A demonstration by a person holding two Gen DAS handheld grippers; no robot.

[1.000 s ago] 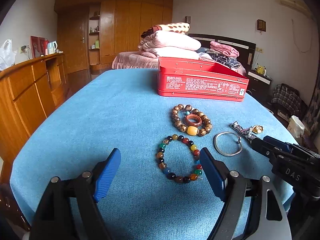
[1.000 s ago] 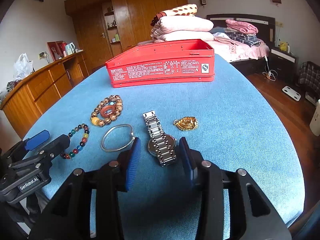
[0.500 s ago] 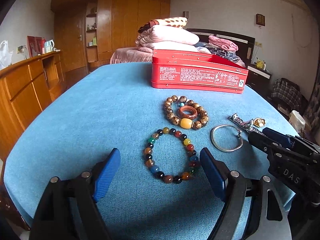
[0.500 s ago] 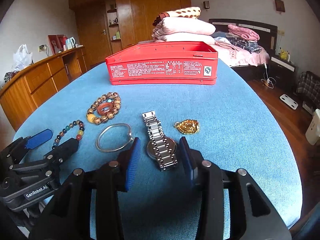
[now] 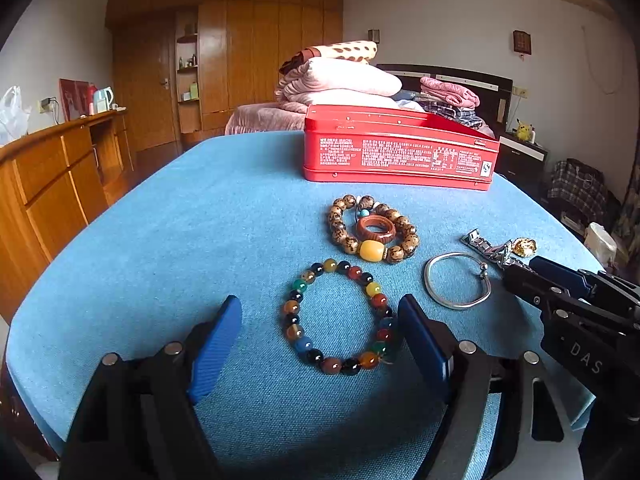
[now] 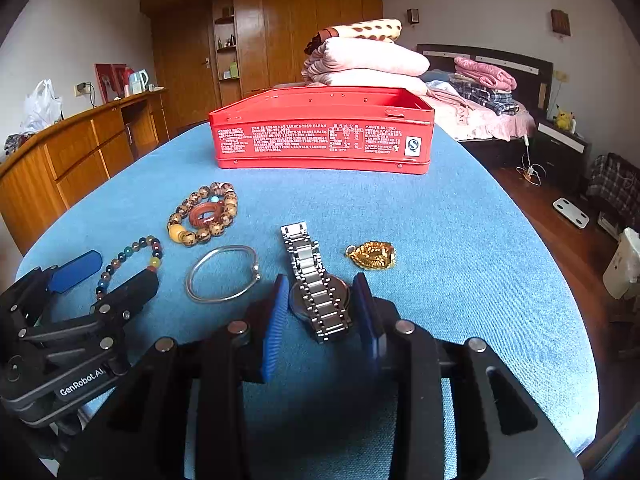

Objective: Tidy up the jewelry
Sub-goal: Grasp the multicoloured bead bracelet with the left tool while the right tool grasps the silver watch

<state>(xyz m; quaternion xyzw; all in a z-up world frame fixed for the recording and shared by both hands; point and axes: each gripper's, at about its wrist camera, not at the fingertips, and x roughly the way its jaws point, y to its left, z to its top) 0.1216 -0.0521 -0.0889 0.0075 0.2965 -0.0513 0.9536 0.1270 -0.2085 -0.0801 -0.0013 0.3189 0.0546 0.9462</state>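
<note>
Left gripper (image 5: 320, 332): standing open, straddling the multicolored bead bracelet (image 5: 339, 317) near the surface's (image 5: 180, 240) front edge. Right gripper (image 6: 322, 312): standing open, flanking the steel watch (image 6: 316, 284). Red tin (image 6: 324, 134): sitting toward the far edge.

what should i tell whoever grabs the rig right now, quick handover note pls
Left gripper: open, low over the table, straddling the multicolour bead bracelet; nothing held.
Right gripper: open, fingers either side of the silver watch; not yet closed on it.
On the blue tablecloth: wooden bead bracelet with a brown ring inside it, silver bangle, gold pendant.
Red tin stands open at the far side; its inside is not visible.
Done: no piece seen stored. Left: all five pieces plus the ring.
</note>
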